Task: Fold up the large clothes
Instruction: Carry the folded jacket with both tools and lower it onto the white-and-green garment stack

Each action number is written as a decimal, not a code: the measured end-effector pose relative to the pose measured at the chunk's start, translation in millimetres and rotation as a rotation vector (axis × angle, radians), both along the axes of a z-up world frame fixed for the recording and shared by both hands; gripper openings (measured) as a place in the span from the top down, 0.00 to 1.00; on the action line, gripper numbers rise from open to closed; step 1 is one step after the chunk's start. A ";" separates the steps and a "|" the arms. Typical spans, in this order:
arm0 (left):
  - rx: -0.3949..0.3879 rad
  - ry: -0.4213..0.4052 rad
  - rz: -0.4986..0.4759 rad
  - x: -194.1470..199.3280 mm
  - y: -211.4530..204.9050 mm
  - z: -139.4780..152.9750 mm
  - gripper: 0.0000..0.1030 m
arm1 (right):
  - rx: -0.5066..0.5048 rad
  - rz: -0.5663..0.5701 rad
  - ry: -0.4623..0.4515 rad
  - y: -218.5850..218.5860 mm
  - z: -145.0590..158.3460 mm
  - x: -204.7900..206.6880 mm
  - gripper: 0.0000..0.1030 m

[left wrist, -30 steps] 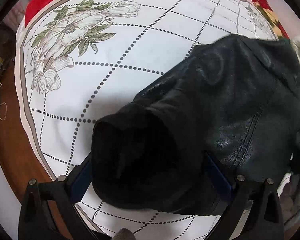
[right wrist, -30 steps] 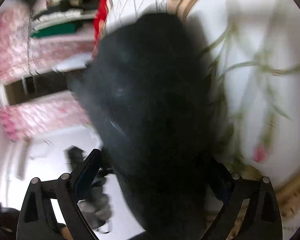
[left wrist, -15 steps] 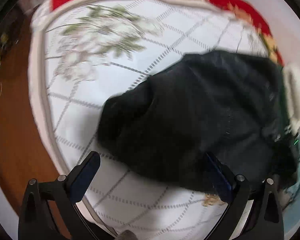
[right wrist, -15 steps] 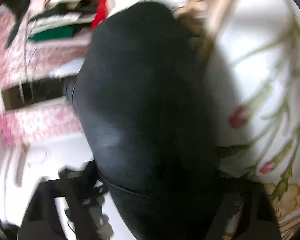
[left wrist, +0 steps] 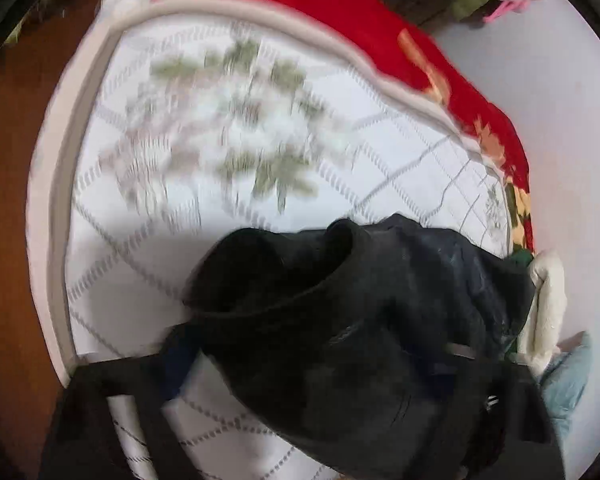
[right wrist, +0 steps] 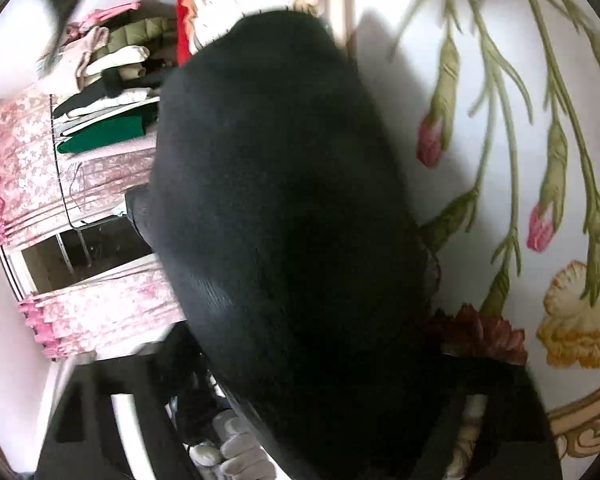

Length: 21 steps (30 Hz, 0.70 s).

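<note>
We've got the black jacket bunched up over the near corner of the bed, and it fills most of both views. The left claw sits buried under the fabric, so we can't tell how wide it's open or whether it's really pinching anything. Same with the right claw: jacket all over it, jaws hidden. Our take for this step: hold the two grips level, pull the fabric taut, lay it flat on the sheet before creasing, and don't let the hem slide off the edge.
</note>
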<state>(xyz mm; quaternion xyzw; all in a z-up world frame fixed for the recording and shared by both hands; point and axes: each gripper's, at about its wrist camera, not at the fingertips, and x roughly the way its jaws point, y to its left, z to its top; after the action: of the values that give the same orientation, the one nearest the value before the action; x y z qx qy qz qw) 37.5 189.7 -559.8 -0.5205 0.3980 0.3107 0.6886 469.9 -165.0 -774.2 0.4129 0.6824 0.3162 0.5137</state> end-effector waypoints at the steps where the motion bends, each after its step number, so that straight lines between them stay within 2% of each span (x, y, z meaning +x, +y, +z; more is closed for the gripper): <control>1: 0.010 -0.008 -0.017 3.0 4.1 2.7 0.43 | 0.028 -0.010 0.002 -0.4 1.3 -0.5 0.39; 6: 0.038 0.004 -0.076 8.5 21.7 14.9 0.46 | 0.064 -0.035 -0.017 8.5 22.5 -4.6 0.47; 10: 0.069 -0.005 -0.136 -2.4 34.0 43.3 0.47 | 0.113 -0.057 -0.033 15.7 42.9 -3.0 0.51; 15: 0.097 -0.015 -0.239 46.8 38.3 69.0 0.47 | 0.140 -0.093 -0.071 20.4 83.4 -0.9 0.52; 21: 0.127 -0.079 -0.368 98.5 38.7 108.8 0.47 | 0.194 -0.183 -0.129 15.1 132.0 14.9 0.52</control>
<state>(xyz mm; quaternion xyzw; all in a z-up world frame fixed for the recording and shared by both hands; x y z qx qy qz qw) 136.0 228.4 -451.0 -0.4063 0.4386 0.1836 0.7803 484.8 -149.9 -642.2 0.4998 0.5737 0.3583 0.5411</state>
